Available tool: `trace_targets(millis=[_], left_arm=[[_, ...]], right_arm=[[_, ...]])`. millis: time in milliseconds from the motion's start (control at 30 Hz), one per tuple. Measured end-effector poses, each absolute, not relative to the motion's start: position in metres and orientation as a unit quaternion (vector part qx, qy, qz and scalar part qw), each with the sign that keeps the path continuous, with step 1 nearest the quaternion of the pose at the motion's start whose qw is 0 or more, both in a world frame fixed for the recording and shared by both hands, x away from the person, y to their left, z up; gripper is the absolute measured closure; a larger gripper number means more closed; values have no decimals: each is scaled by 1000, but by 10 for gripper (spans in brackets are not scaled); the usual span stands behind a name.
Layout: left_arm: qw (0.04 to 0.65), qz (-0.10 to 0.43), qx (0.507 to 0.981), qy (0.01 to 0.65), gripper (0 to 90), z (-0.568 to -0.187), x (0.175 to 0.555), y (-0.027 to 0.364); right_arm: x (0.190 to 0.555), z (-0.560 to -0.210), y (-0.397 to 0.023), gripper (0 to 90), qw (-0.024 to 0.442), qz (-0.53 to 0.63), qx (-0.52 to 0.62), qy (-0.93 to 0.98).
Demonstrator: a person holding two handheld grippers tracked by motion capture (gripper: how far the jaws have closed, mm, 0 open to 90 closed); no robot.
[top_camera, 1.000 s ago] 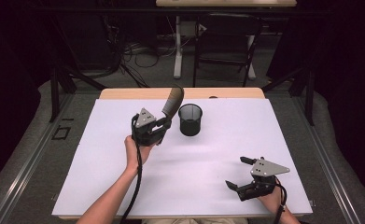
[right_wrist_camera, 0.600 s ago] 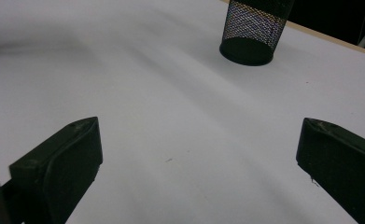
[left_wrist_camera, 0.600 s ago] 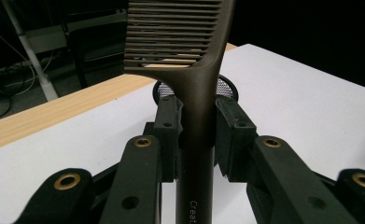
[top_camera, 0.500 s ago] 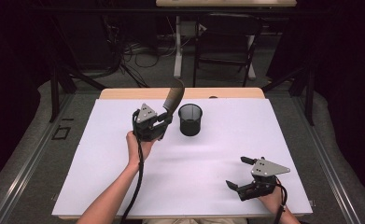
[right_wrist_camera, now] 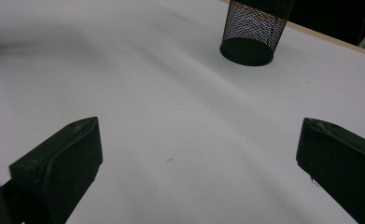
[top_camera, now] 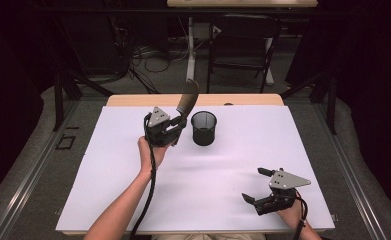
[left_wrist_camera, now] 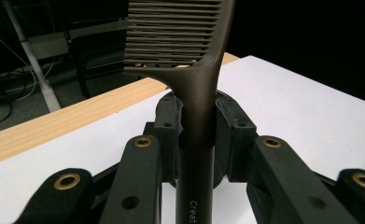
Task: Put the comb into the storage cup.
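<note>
A dark brown comb (top_camera: 188,102) points up and to the right, its handle clamped in my left gripper (top_camera: 175,125), which is shut on it just left of a black mesh cup (top_camera: 204,128). In the left gripper view the comb (left_wrist_camera: 196,93) rises between the two jaws, its teeth at the top. The mesh cup stands upright on the white table (top_camera: 233,160), with nothing showing above its rim. My right gripper (top_camera: 257,186) rests open near the front right corner, nothing between its fingers. The right gripper view has the cup (right_wrist_camera: 255,30) far ahead, beyond the open right gripper (right_wrist_camera: 199,161).
The white sheet covers the table, with a wooden edge (top_camera: 133,100) along the far side. Behind it stand dark chairs, table legs and cables on the floor. A person's forearm (top_camera: 128,205) reaches in from the bottom left.
My left gripper has carried the comb slightly right and up, closer to the mesh cup. The right gripper has stayed put.
</note>
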State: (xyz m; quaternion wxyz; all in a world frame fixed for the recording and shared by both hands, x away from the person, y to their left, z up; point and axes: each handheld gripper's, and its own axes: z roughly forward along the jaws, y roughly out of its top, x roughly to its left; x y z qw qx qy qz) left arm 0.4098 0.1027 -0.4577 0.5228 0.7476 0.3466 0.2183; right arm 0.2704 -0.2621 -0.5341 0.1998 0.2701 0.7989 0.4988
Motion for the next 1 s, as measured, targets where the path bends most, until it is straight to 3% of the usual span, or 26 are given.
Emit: trace_targets(millis=[1000], left_arm=[[554, 224, 728, 336, 723, -446, 427, 87]], right_arm=[[270, -534, -264, 3, 198, 498, 271, 800]])
